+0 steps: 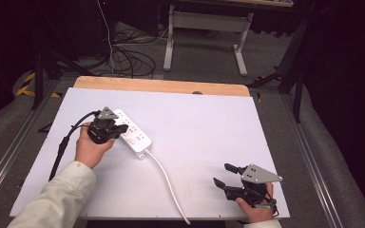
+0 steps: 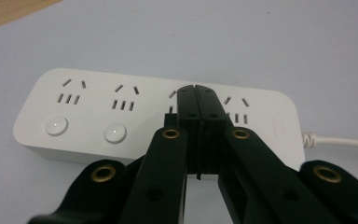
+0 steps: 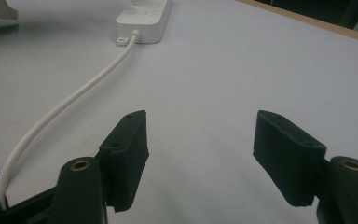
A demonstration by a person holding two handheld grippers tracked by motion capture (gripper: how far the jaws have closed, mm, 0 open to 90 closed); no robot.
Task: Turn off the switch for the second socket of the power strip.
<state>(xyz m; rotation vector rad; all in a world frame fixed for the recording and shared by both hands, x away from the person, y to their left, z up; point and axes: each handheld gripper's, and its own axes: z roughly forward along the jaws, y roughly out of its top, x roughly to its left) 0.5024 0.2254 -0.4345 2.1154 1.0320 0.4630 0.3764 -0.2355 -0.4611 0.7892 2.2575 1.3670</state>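
Note:
A white power strip (image 1: 134, 134) lies at an angle on the left part of the white tabletop (image 1: 204, 123), and its white cord (image 1: 166, 180) runs toward the front edge. My left gripper (image 1: 122, 128) is shut, with its tips over the strip's top. In the left gripper view the closed jaws cover the third socket of the power strip (image 2: 98, 109), and two round buttons (image 2: 56, 126) show to their left. My right gripper (image 1: 223, 175) is open and holds nothing near the front right. Ahead of the right gripper (image 3: 198, 135) I see the cord (image 3: 74, 100) and the strip's end (image 3: 144, 14).
A wooden strip (image 1: 161, 86) borders the table's far edge. The left gripper's black cable (image 1: 64, 142) trails off the left side. Beyond the table, loose cables (image 1: 128, 59) and a desk's white legs (image 1: 240, 52) stand on the grey floor.

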